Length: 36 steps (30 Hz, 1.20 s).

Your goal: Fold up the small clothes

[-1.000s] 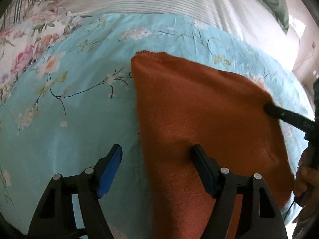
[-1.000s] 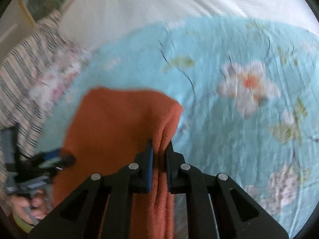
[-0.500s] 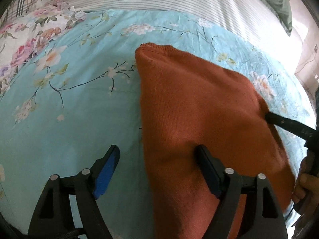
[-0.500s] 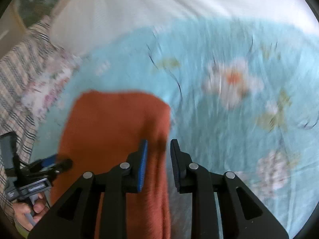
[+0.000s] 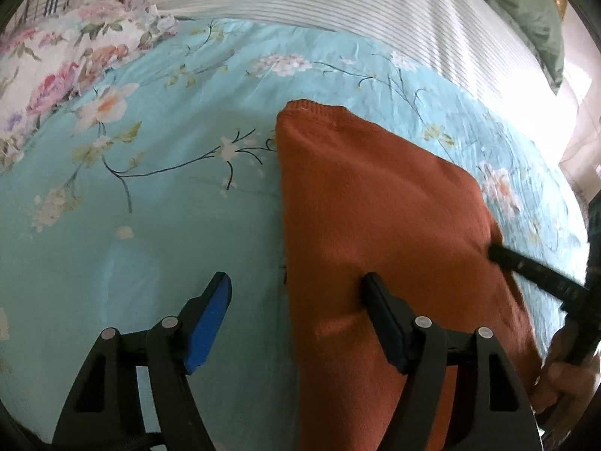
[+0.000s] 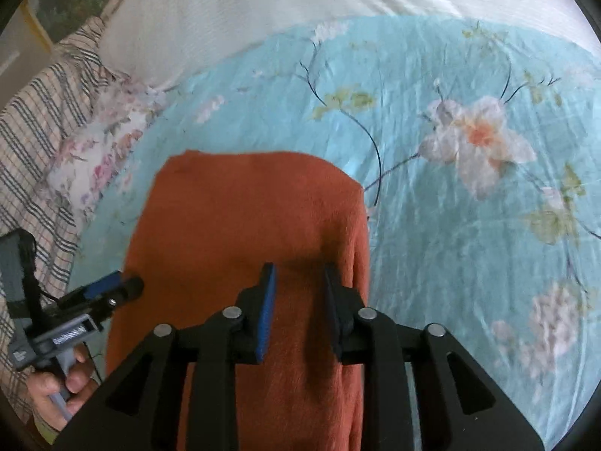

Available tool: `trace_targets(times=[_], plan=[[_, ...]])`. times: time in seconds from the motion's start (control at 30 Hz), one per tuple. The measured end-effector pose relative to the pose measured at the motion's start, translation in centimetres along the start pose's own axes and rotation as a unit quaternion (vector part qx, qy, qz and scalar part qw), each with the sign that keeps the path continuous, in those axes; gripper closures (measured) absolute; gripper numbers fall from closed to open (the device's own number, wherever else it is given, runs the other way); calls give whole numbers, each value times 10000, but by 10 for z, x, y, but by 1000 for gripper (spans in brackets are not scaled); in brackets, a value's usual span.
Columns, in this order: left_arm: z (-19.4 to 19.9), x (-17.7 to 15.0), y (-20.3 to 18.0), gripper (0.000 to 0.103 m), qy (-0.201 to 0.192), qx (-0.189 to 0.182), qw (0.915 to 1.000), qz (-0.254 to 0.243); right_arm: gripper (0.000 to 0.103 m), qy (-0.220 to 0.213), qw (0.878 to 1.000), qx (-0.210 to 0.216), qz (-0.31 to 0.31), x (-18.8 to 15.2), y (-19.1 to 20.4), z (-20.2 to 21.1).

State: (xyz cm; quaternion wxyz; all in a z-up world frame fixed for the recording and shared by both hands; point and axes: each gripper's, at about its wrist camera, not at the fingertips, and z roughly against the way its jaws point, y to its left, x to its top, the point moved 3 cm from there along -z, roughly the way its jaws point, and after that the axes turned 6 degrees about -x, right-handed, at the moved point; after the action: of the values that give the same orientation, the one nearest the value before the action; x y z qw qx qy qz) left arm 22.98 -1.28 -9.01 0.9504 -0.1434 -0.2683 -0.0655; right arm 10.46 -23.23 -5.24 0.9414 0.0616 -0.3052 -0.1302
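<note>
My right gripper (image 6: pixel 298 285) is opening just above the folded orange sweater (image 6: pixel 244 233), not pinching it. My left gripper (image 5: pixel 296 300) stands wide over the sweater's left edge on the bed (image 5: pixel 150 225).

Soft daylight fills both views, strongest at the far right of the left wrist view, where the area beyond the striped white sheet (image 5: pixel 432 26) burns out to pure white. The pale blue floral bedspread (image 5: pixel 150 203) reads bright and evenly lit, with a mild sheen on its creases in the right wrist view. The folded rust-orange knit garment (image 6: pixel 244 233) carries a soft dark shadow just ahead of the right gripper (image 6: pixel 298 282). Both pictures bend strongly at the rim, with black corners from the fisheye lens. The right wrist view is slightly smeared, its large flowers soft-edged; the black finger at the left wrist view's right edge is blurred too.
</note>
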Motion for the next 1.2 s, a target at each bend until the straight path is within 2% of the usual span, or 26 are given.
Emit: trace_targets(times=[0.07, 0.2, 0.27, 0.43, 0.53, 0.6, 0.7, 0.83, 0.97, 1.07, 1.2], plan=[[11, -6, -2, 33, -14, -1, 10000, -39, 53, -125, 9999, 54, 52, -4, 6, 17], [37, -27, -6, 32, -76, 11, 9999, -123, 51, -283, 9992, 232, 139, -21, 20, 49], [48, -39, -8, 31, -109, 126, 9997, -199, 40, -314, 9990, 226, 201, -32, 24, 62], [72, -71, -11, 22, -130, 241, 9992, -275, 33, -264, 9989, 217, 318, -60, 32, 80], [83, -88, -11, 21, -118, 343, 9987, -351, 24, -246, 9986, 131, 445, -80, 38, 90], [89, -101, -11, 21, -80, 392, 9985, -378, 23, -244, 9981, 42, 572, -97, 43, 97], [97, -122, -12, 21, -23, 511, 9973, -532, 15, -148, 9968, -11, 787, -122, 50, 103], [101, -147, -15, 21, 45, 789, 9932, -850, 12, -6, 9953, -131, 958, -149, 50, 110], [105, -163, -14, 21, 176, 892, 9909, -989, 9, 197, 9927, -270, 1156, -170, 49, 114], [111, -172, -16, 21, 216, 919, 9896, -1088, 9, 239, 9905, -328, 1315, -177, 50, 121], [132, -173, -25, 20, 51, 839, 9888, -1234, 8, 97, 9885, -371, 1463, -173, 53, 139]])
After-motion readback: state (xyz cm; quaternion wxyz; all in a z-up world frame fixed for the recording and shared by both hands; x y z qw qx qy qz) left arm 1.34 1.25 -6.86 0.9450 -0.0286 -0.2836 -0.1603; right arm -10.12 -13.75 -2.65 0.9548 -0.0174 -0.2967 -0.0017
